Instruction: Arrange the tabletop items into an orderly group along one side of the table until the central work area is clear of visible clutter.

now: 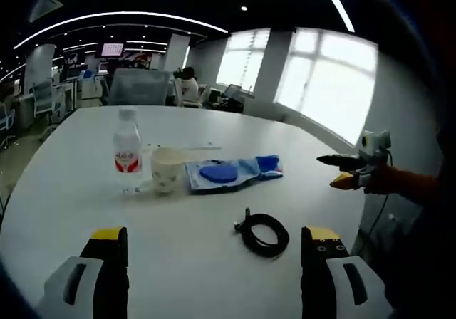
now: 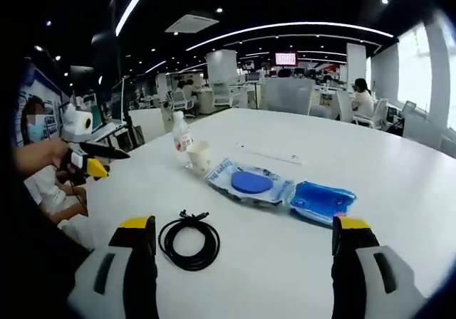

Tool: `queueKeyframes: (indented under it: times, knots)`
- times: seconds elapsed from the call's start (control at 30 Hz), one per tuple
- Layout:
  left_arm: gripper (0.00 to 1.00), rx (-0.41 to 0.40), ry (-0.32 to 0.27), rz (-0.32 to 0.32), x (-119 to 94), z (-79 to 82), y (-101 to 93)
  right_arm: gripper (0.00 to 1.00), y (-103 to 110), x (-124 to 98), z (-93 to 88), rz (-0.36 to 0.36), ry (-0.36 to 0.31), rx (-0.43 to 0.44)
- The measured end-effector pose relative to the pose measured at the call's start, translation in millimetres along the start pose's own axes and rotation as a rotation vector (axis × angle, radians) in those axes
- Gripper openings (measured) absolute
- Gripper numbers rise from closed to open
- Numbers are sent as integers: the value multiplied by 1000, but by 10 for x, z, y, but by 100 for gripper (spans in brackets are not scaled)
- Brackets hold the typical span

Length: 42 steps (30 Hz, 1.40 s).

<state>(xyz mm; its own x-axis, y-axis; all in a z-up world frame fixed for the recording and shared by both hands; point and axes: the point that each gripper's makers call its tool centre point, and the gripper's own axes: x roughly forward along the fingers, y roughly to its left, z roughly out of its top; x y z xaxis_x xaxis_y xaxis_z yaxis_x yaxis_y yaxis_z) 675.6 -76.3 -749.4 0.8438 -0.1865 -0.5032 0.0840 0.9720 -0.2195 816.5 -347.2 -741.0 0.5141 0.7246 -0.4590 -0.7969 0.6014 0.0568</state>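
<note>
Both tools, left [image 1: 214, 251] and right [image 2: 242, 244], are spread wide, empty; my black cable coil [image 1: 264, 233] lies nearest, water bottle [image 1: 127, 150] and paper cup [image 1: 164, 169] beyond it.

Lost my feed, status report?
Left gripper and right gripper open, empty. Coiled cable, wipes pack, cup, bottle untouched mid-table. Nothing blocking.

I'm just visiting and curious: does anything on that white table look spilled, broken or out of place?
Nothing looks spilled or broken. The water bottle and paper cup stand upright, the blue packets lie flat, and the black cable is coiled. They are simply spread across the middle of the table.
</note>
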Motion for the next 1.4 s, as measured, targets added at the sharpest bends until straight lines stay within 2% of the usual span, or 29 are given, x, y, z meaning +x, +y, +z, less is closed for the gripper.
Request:
queueKeyframes:
  times: [0.1,0.33,0.43,0.5,0.57,0.8,0.87,0.97,1.1,1.17,1.4]
  knots:
    - [100,11,22,-9,26,-49,-7,99,-130,-110,-93,-29,11,20]
    - [98,30,75,-17,71,-149,-50,97,-286,-246,-268,-66,51,20]
    - [94,48,111,-22,98,-207,-88,96,-278,-263,-268,-61,48,28]
    - [94,51,114,-22,114,-215,-122,92,-302,-245,-289,-53,54,22]
    - [92,45,119,-26,134,-231,-143,87,-268,-221,-302,-41,63,15]
    - [87,49,153,-53,285,-337,-361,83,-145,-52,-378,18,96,13]
    - [84,40,159,-62,315,-339,-469,79,-113,-9,-405,30,108,15]
    - [81,31,174,-64,391,-384,-517,73,-20,69,-441,59,124,5]
    - [76,38,232,-81,523,-515,-657,66,91,176,-487,99,136,47]
    - [74,28,246,-83,587,-555,-726,61,122,222,-537,115,157,40]
    - [65,-13,251,-92,818,-628,-938,53,275,405,-642,177,202,7]
